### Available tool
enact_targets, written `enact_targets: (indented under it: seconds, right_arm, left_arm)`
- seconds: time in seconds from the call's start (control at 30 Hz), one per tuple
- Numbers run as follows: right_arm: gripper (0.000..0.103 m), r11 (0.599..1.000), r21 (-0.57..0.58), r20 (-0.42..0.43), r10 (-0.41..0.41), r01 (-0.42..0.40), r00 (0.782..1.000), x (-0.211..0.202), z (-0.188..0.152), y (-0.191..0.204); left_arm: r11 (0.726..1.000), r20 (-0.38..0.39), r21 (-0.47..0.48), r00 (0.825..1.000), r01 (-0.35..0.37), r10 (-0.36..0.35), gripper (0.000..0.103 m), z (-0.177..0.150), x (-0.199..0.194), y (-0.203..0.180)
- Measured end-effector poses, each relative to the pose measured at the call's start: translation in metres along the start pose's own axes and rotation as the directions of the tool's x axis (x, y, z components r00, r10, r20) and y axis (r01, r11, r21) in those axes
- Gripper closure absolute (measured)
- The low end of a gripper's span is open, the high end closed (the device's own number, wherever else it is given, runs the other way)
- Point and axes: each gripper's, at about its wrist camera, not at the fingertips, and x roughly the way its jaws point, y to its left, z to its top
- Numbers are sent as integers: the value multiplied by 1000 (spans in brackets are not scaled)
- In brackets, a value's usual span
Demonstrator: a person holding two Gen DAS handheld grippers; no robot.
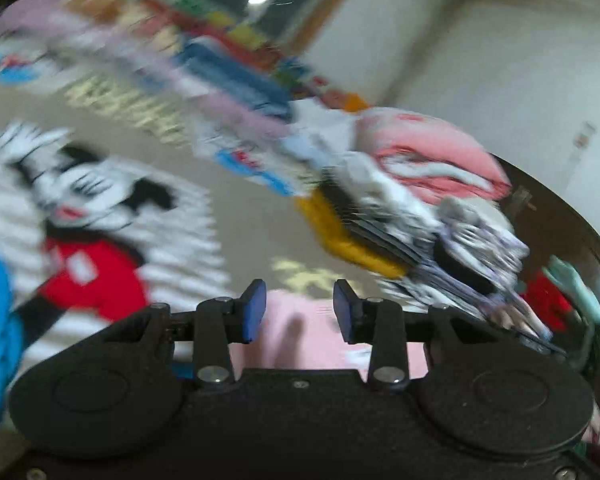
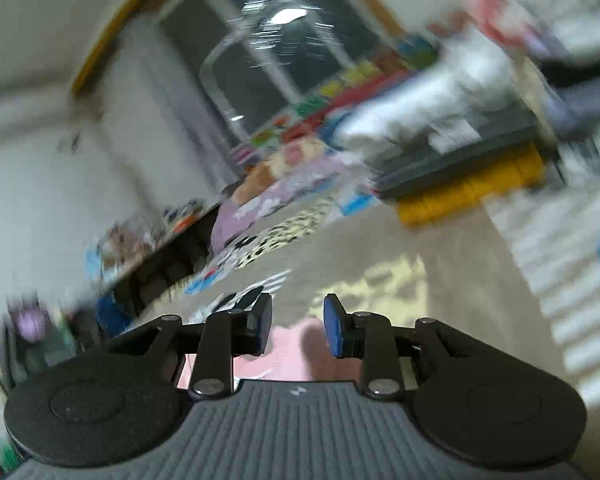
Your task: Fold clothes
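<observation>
Left tool [image 1: 300, 308] parted, empty | right tool [image 2: 297, 330] parted, empty | pink garment [image 1: 300, 340] just beneath both

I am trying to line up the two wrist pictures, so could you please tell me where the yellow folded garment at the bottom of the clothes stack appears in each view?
Left wrist view: the yellow folded garment lies right of centre, under the blurred clothes stack.
Right wrist view: the yellow folded garment sits at upper right, again under the stack.
Shared landmark: the pink garment just beyond each hand-held gripper's open fingers.
</observation>
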Motion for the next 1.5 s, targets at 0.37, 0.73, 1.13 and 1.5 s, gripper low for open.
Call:
enact_targets:
  seconds: [0.37, 0.73, 1.13, 1.5]
  right_arm:
    - [74, 995, 78, -203, -39, 56, 978, 45, -12, -25]
    - [74, 998, 48, -172, -43, 52, 984, 29, -15, -19]
    - [60, 949, -316, -102, -27, -6, 994, -43, -20, 50]
    - [51, 882, -470, -222, -81, -34, 972, -26, -49, 71]
  left_arm:
    - [993, -208, -112, 978, -30, 6, 67, -18, 42, 36]
    - [988, -193, 109, 973, -111, 130, 65, -22, 44, -2]
    - [937, -72, 332, 987, -112, 144, 58, -45, -23, -69]
    - [894, -138, 436, 974, -103, 179, 53, -67, 2, -68]
